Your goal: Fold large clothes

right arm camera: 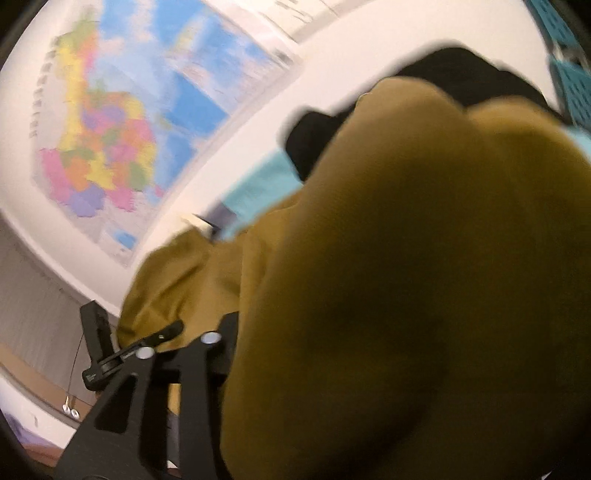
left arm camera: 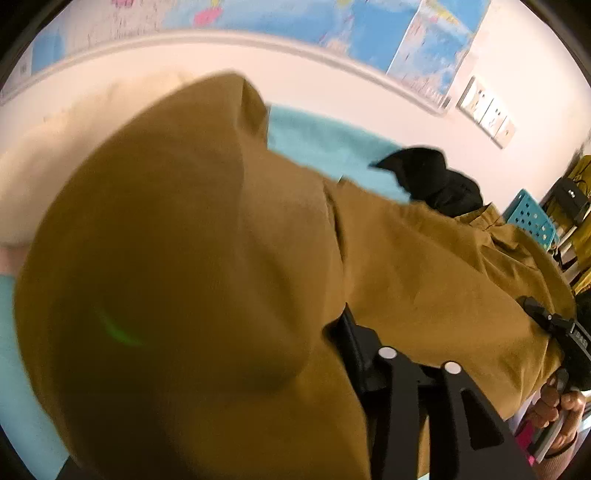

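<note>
You're over a teal-covered surface (left arm camera: 325, 144) by a white wall w/ 2 overlapping maps (left arm camera: 369, 33) and a row of wall sockets (left arm camera: 485, 112); a teal perforated crate (left arm camera: 532, 218) sits off to the side. Count: 1 mustard garment (left arm camera: 221, 240), 1 black garment (left arm camera: 436, 181) beyond it, 2 grippers. The mustard cloth drapes over both sets of fingers and spans between them, lifted off the surface, so whether the left gripper (left arm camera: 354, 332) and right gripper (right arm camera: 229, 332) pinch it or stand spread — can't tell, tips are buried in fabric.
</note>
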`<state>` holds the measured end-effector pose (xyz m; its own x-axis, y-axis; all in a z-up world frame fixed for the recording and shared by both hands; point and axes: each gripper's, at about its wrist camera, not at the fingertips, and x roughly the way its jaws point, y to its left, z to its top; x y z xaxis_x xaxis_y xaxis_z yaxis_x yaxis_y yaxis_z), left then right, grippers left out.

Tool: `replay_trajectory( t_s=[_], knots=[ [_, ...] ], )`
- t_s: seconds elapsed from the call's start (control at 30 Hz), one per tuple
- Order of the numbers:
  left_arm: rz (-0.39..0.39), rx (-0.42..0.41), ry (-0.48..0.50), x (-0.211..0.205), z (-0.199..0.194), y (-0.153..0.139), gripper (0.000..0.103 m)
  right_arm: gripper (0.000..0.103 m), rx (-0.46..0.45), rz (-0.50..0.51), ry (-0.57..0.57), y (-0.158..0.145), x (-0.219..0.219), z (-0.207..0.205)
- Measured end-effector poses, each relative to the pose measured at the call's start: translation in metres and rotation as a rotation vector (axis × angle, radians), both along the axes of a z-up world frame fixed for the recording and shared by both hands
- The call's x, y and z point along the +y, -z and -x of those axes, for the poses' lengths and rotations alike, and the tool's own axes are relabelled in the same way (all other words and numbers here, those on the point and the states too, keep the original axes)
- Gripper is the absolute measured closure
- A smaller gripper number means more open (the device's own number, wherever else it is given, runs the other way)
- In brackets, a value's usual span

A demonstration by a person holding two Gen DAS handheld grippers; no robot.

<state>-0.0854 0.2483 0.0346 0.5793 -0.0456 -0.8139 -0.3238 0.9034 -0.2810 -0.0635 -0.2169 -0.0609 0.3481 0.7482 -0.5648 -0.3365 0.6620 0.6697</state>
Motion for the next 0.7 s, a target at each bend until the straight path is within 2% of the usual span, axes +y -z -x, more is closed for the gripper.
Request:
replay_trajectory(
  t_s=[0.03,0.17,0.27,0.33,0.4,0.43,0.47,0.5,0.57,0.7],
  knots=[
    [0.007,0.008,-0.008,0.002,0.000,0.005,0.052,0.054,0.042,0.002,0.000,0.011,-0.001,-0.003],
    [-0.015,0.014,-0.014,0.004,-0.003,0.011,0.033,0.033,0.053,-0.033,0.025,0.023,0.002,-0.007],
    [-0.039,0.007,0.002,0.003,-0.010,0.014,0.027,0.030,0.025,-0.032,0.033,0.025,0.009,-0.013],
    [-0.051,-0.001,0.000,0.002,-0.015,0.016,0.027,0.030,0.011,-0.032,0.034,0.025,0.014,-0.016],
    [-0.035,-0.011,0.007,0.001,-0.019,0.015,0.043,0.045,0.000,-0.014,0.038,0.026,0.016,-0.018],
    [-0.028,-0.011,0.007,0.002,-0.016,0.013,0.047,0.056,-0.004,-0.001,0.037,0.026,0.016,-0.019],
    [-0.023,-0.017,0.011,0.003,-0.012,0.010,0.056,0.063,-0.017,0.001,0.027,0.024,0.016,-0.019],
    [-0.039,-0.027,0.020,0.001,-0.012,0.005,0.063,0.066,-0.025,0.000,0.019,0.021,0.016,-0.018],
    [-0.059,-0.043,0.028,-0.003,-0.011,-0.005,0.069,0.075,-0.068,-0.013,-0.008,0.005,0.015,-0.016],
    [-0.074,-0.094,0.042,-0.005,-0.009,-0.029,0.075,0.080,-0.197,-0.039,-0.048,-0.039,0.017,-0.007]
  ],
)
